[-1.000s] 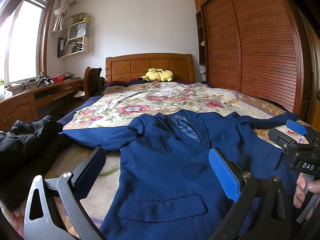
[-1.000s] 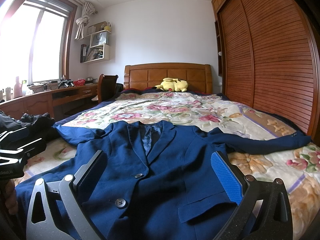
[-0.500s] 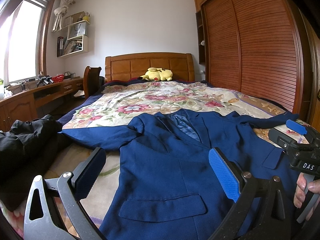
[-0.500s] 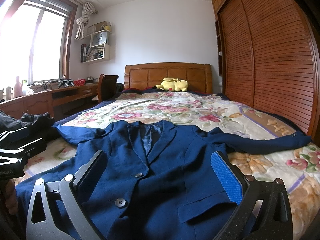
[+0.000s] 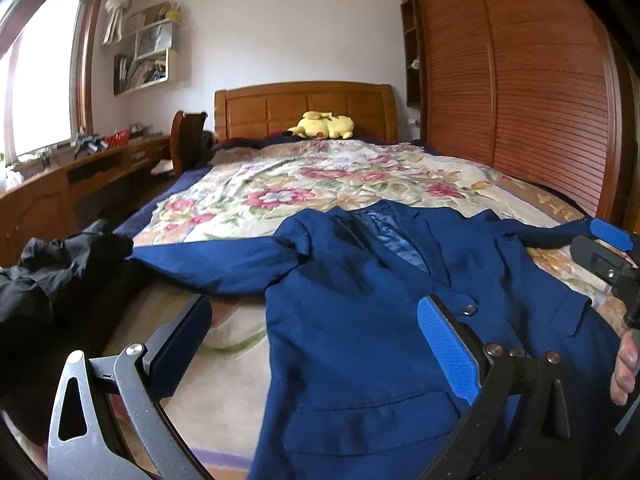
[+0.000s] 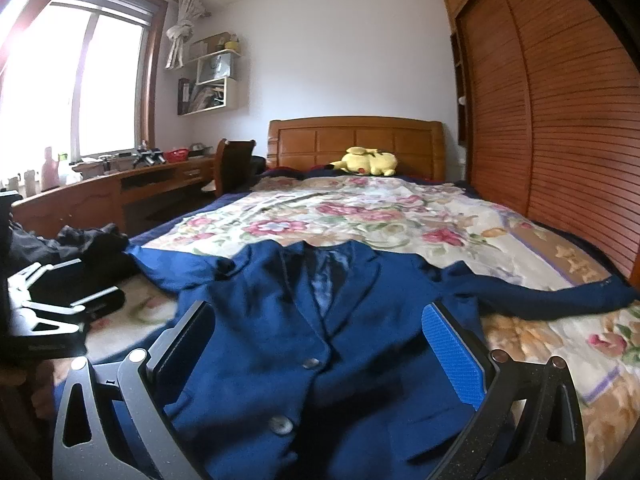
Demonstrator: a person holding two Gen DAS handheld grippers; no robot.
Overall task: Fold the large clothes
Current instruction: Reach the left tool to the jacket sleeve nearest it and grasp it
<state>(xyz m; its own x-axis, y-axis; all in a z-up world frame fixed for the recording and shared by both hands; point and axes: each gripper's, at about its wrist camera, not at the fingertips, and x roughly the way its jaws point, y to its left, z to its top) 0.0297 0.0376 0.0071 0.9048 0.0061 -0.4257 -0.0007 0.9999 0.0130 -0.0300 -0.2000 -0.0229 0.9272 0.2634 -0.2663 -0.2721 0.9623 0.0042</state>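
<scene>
I see a wooden-framed bed (image 6: 356, 140) covered by a cream floral bedspread (image 6: 360, 216) with a dark blue border along its edges. Directly on the bedspread lies a navy blue suit jacket (image 6: 320, 340), front up and buttoned, collar toward the headboard, both sleeves spread out to the sides. Beside the end of one sleeve, a heap of black clothing (image 5: 52, 276) sits at the bed's window-side edge; whether cuff and heap touch I cannot tell. Far up by the headboard rests a yellow plush toy (image 6: 368, 162), well apart from the jacket.
</scene>
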